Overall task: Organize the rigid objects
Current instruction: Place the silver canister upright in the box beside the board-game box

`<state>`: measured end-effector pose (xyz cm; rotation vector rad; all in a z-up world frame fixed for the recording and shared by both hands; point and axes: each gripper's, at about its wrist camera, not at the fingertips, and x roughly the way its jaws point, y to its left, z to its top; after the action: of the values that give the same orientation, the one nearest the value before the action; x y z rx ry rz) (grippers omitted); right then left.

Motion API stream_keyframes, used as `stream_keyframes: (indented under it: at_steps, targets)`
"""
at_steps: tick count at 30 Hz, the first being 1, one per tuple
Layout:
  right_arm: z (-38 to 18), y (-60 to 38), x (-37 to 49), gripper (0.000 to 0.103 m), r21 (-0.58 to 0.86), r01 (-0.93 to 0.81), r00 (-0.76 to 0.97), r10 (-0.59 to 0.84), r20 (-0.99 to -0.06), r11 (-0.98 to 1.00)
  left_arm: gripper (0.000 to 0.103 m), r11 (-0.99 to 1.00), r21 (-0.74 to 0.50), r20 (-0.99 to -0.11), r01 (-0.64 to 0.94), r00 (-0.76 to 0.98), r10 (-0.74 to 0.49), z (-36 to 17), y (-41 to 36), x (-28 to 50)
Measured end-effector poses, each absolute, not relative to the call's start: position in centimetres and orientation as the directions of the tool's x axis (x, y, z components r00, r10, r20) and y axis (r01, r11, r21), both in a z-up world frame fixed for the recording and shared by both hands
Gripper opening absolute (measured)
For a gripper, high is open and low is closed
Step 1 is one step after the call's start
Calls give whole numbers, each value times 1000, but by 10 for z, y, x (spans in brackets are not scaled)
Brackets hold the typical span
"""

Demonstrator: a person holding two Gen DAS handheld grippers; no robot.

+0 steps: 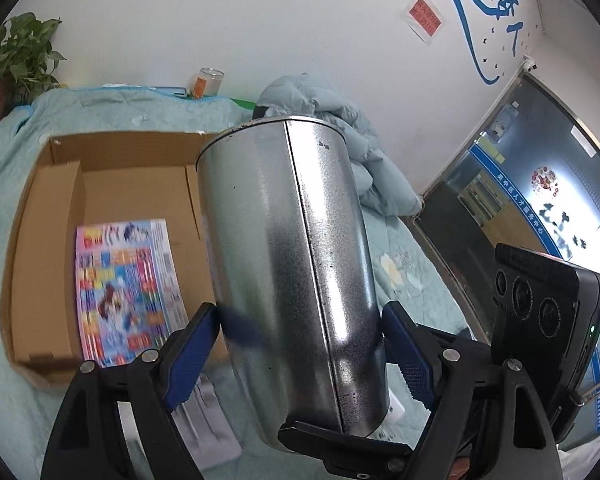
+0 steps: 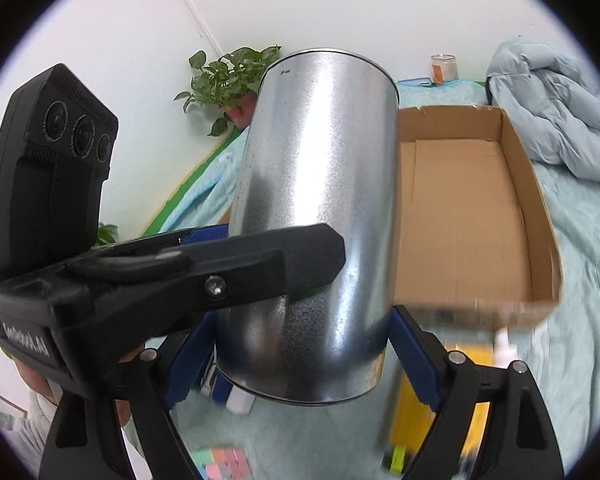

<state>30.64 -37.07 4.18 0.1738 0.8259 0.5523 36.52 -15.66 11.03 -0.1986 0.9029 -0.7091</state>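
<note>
A tall galvanised metal can [image 1: 284,240] hangs tilted above the teal bedspread, gripped from two sides. In the left wrist view my left gripper [image 1: 300,316] has its blue pads [image 1: 192,356] pressed on the can's lower flanks. A black finger of the right gripper [image 1: 340,440] crosses under the can's base. In the right wrist view my right gripper [image 2: 304,320] clamps the same can [image 2: 324,160] near its bottom, and the left gripper's finger [image 2: 260,264] lies across its side. Beyond it is an open cardboard box [image 1: 40,240], with a colourful magazine [image 1: 128,292] flat inside.
The cardboard box [image 2: 532,208] sits on the bedspread [image 2: 580,320]. A pale blue jacket [image 2: 552,112], a glass jar [image 2: 444,68] and a potted plant [image 2: 232,76] line the wall. Below the can lie a pastel cube puzzle [image 2: 224,464] and a yellow item [image 2: 412,412]. A glass door [image 1: 520,200] stands at right.
</note>
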Motion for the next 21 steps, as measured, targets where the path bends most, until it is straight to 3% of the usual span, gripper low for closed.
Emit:
stream_keyframes:
  at_steps: [10, 21]
  targets:
    - [38, -371, 381, 86, 387, -369, 451, 527, -721, 845, 81, 759, -512, -693, 403, 328, -642, 85, -164, 462]
    - [-30, -376, 406, 85, 411, -251, 343, 477, -809, 876, 81, 765, -568, -761, 304, 161, -629, -10, -176, 508]
